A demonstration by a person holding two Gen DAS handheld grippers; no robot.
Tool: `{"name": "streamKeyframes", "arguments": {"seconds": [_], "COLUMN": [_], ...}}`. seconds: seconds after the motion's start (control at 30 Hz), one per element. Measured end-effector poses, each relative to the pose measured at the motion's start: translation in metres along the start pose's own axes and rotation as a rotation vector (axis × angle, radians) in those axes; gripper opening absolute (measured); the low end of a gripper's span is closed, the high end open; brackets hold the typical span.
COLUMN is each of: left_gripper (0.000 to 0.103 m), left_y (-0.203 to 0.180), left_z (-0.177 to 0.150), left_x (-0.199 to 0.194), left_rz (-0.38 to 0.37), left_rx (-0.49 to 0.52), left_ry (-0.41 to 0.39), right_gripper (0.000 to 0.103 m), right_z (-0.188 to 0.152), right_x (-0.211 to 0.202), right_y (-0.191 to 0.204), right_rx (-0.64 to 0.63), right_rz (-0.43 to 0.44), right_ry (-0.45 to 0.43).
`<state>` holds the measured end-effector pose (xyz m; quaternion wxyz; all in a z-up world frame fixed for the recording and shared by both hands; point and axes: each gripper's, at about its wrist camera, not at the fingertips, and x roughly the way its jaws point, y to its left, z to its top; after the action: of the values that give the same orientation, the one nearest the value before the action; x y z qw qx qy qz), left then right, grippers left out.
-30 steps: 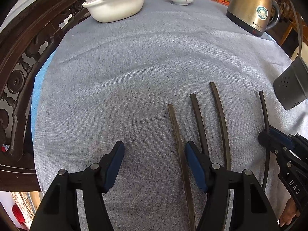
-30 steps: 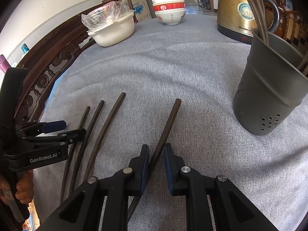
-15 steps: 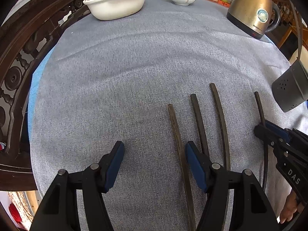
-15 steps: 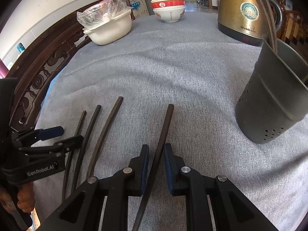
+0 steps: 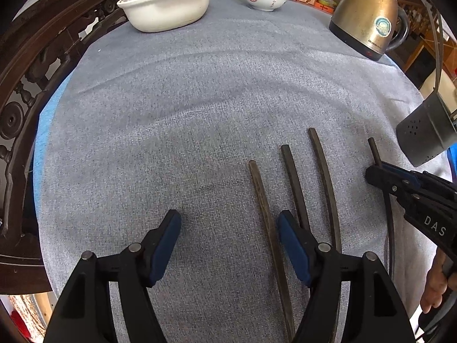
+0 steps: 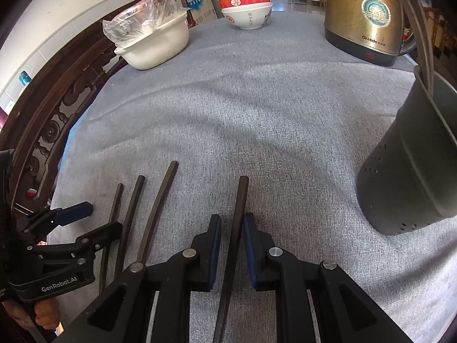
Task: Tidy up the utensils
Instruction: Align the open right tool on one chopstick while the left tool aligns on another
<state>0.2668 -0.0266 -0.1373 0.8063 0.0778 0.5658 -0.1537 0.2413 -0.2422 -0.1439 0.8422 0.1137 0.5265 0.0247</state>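
The right tool [image 6: 232, 230] is nearly closed, its blue pads clamped on one dark chopstick [image 6: 238, 205] that runs forward between them over the grey cloth [image 6: 257, 108] on the worktop. The left tool [image 5: 230, 230] stands wide apart and holds nothing; its jaws have just been opening, with the nearest of three chopsticks [image 5: 264, 200] lying between them. A grey holder [image 6: 411, 171] with chopsticks inside stands to the right.
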Motion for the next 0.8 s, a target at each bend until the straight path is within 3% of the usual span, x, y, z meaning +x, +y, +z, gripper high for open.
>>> {"name": "streamKeyframes", "arguments": {"seconds": [0.2,0.6,0.8], "left_gripper": [0.071,0.071,0.057], "left_y": [0.004,-0.014,-0.021], "left_z": [0.005,0.017,0.024], "left_x": [0.001,0.012,0.014], "left_rz": [-0.020,0.041,0.035], "left_rx": [-0.005,0.029,0.040], "left_ry": [0.000,0.011,0.012], "right_gripper": [0.019,0.019,0.019], "right_z": [0.004,0.005,0.007], "right_x": [0.003,0.003,0.005], "right_y": [0.002,0.005,0.012], "right_rx": [-0.014,-0.045,-0.082], "right_rz": [-0.007,-0.026,-0.060], "right_ry": [0.014,0.016,0.031]}}
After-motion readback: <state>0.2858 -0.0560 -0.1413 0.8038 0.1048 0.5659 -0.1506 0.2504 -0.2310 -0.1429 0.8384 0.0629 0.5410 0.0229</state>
